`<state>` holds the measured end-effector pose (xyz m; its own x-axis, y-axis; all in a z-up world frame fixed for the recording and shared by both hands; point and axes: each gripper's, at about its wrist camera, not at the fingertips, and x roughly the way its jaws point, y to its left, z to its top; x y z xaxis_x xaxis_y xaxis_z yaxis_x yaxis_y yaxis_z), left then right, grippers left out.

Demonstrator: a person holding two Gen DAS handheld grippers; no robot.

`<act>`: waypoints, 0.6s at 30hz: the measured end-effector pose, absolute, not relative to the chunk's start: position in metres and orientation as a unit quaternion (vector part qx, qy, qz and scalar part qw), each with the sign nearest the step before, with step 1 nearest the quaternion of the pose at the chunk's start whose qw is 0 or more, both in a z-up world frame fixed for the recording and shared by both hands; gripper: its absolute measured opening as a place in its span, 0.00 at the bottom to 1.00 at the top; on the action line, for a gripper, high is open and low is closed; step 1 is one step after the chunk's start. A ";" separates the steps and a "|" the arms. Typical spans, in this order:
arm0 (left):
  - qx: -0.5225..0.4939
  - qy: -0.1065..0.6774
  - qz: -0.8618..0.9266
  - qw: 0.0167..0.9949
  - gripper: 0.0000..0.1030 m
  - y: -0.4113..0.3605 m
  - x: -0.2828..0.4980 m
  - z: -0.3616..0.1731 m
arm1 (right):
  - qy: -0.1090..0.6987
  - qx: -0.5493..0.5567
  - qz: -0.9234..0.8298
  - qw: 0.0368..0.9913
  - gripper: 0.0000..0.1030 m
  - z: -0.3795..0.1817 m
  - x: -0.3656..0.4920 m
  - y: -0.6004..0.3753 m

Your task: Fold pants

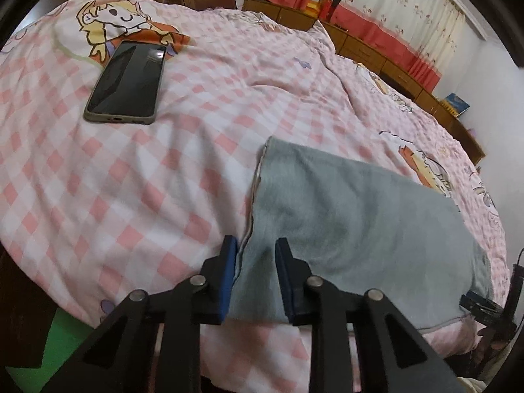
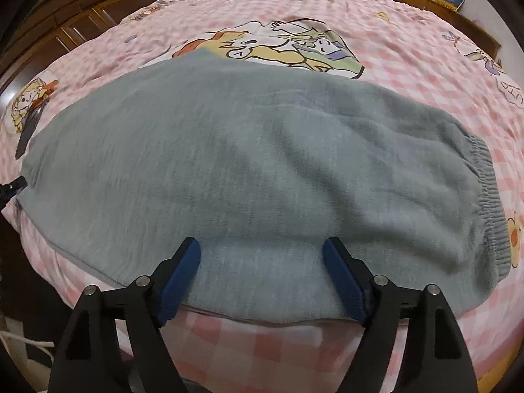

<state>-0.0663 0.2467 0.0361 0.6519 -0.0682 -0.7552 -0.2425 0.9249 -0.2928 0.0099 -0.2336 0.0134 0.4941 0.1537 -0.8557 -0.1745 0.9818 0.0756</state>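
Note:
Grey knit pants (image 2: 249, 163) lie folded flat on the pink checked bed cover, elastic waistband (image 2: 488, 196) at the right end. In the left wrist view the pants (image 1: 353, 216) run away to the right. My left gripper (image 1: 257, 252) is open, its blue pads straddling the pants' near left corner at the bed's front edge. My right gripper (image 2: 262, 255) is wide open, its fingers (image 2: 183, 271) resting either side of the pants' near edge. Neither grips the cloth. The tip of the left gripper (image 2: 13, 186) shows at the far left in the right wrist view.
A smartphone (image 1: 127, 82) lies face up on the bed cover (image 1: 131, 180) beyond and left of the pants. Wooden headboard and cabinets (image 1: 376, 49) ring the bed's far sides. The bed's front edge runs just under both grippers.

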 end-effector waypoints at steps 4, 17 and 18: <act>-0.181 0.431 0.058 0.882 0.25 0.240 -0.066 0.027 | 0.493 -0.009 0.098 0.865 0.79 0.014 0.009 -0.234; -0.144 0.408 0.074 0.899 0.26 0.219 -0.076 0.037 | 0.489 -0.009 0.099 0.866 0.80 0.013 0.009 -0.234; -0.142 0.407 0.077 0.899 0.26 0.218 -0.077 0.037 | 0.489 -0.009 0.099 0.866 0.80 0.013 0.009 -0.234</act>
<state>-0.0774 0.2178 0.0374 0.6569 0.0229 -0.7536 -0.2540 0.9478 -0.1926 0.0089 -0.2338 0.0128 0.5018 0.1625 -0.8496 -0.1801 0.9803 0.0811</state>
